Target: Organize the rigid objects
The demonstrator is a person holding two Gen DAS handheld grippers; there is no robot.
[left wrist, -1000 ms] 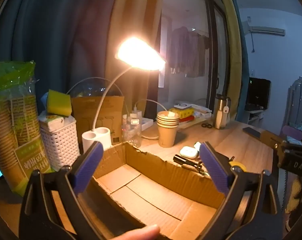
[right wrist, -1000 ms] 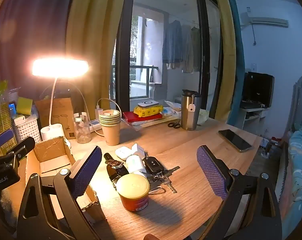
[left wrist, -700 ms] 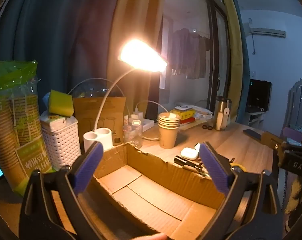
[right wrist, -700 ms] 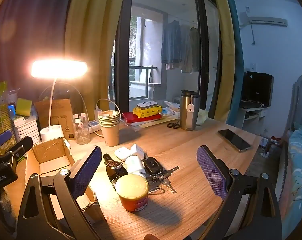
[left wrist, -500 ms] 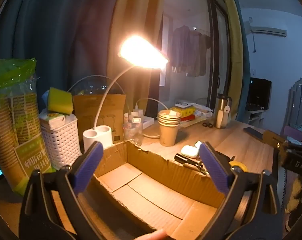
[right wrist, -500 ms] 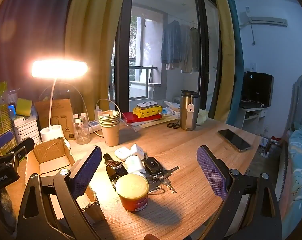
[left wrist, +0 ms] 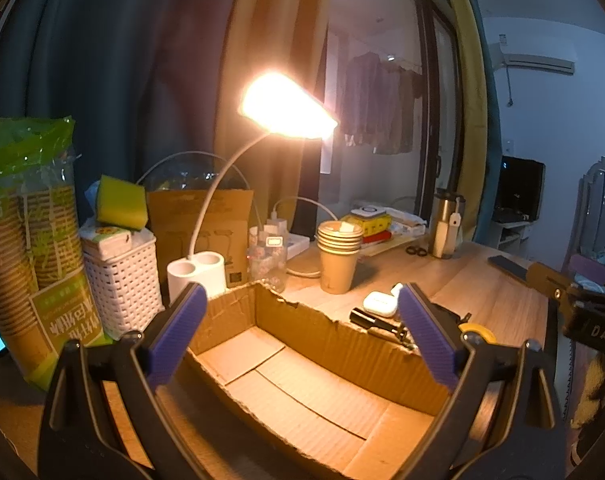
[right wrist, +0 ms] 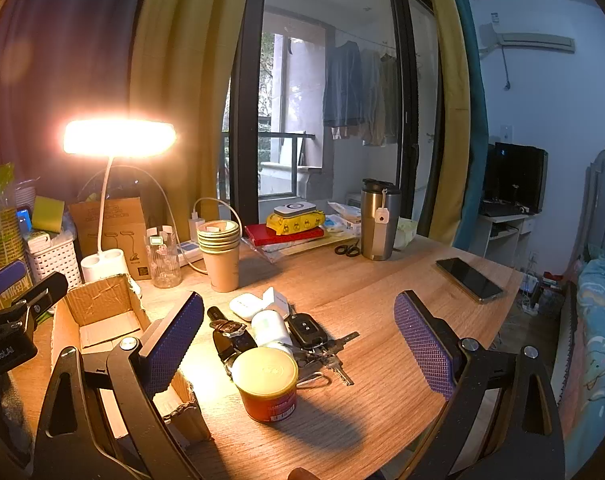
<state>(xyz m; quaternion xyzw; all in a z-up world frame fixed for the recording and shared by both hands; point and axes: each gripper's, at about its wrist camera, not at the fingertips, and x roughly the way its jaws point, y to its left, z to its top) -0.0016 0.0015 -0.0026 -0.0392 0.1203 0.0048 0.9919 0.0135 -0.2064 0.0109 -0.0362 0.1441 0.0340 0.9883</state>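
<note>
An open cardboard box (left wrist: pixel 302 392) lies empty below my left gripper (left wrist: pixel 302 336), which is open and hovers over it. The box also shows in the right wrist view (right wrist: pixel 98 320). My right gripper (right wrist: pixel 298 344) is open above a red can with a yellow lid (right wrist: pixel 267 384). Behind the can lie a car key with keys (right wrist: pixel 310 334), a white case (right wrist: pixel 271 326), a black watch (right wrist: pixel 232 338) and a white earbud case (right wrist: pixel 246 304).
A lit desk lamp (right wrist: pixel 118 140), a stack of paper cups (right wrist: pixel 220 252), a steel tumbler (right wrist: pixel 378 220), a phone (right wrist: pixel 468 280), scissors (right wrist: pixel 347 250) and a white basket (left wrist: pixel 120 280) stand on the wooden desk (right wrist: pixel 382 300). A sleeve of cups (left wrist: pixel 26 240) is at the left.
Almost nothing has moved. A fingertip at the bottom edge of the left wrist view has dropped out of sight. Both grippers hold their places.
</note>
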